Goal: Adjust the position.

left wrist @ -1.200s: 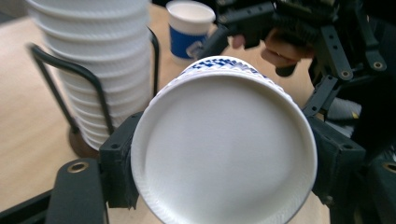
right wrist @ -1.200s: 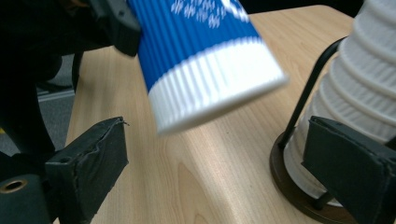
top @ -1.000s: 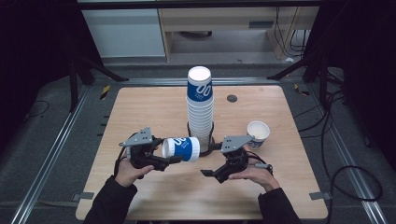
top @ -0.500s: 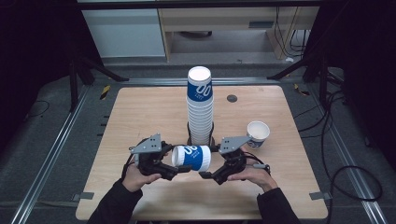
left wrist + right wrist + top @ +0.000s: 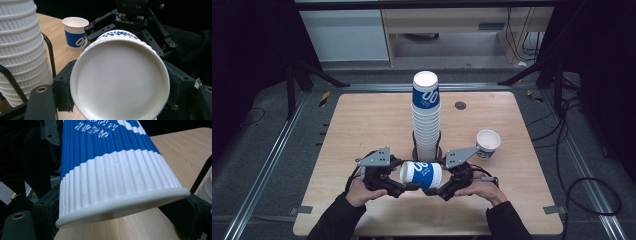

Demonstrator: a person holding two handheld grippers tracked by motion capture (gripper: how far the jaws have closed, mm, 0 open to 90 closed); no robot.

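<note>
A blue-and-white ribbed paper cup [image 5: 422,175] lies on its side just above the table, between my two grippers. My left gripper [image 5: 402,181] is shut on the cup's base end; in the left gripper view the white base [image 5: 120,80] faces the camera between the jaws. My right gripper [image 5: 443,185] has just been closing, and its jaws now press on the rim [image 5: 122,205] from both sides. A tall stack of cups [image 5: 426,115] stands right behind the held cup.
A single upright cup [image 5: 488,143] stands to the right of the stack, also seen as the cup [image 5: 75,32] beyond the held one. A black wire holder [image 5: 48,55] rings the stack's foot. A small dark disc [image 5: 460,105] sits at the far right.
The left hand brought the sideways cup to the right until its rim sat between the right jaws. The right jaws then closed in on the rim. The right hand stayed put.
</note>
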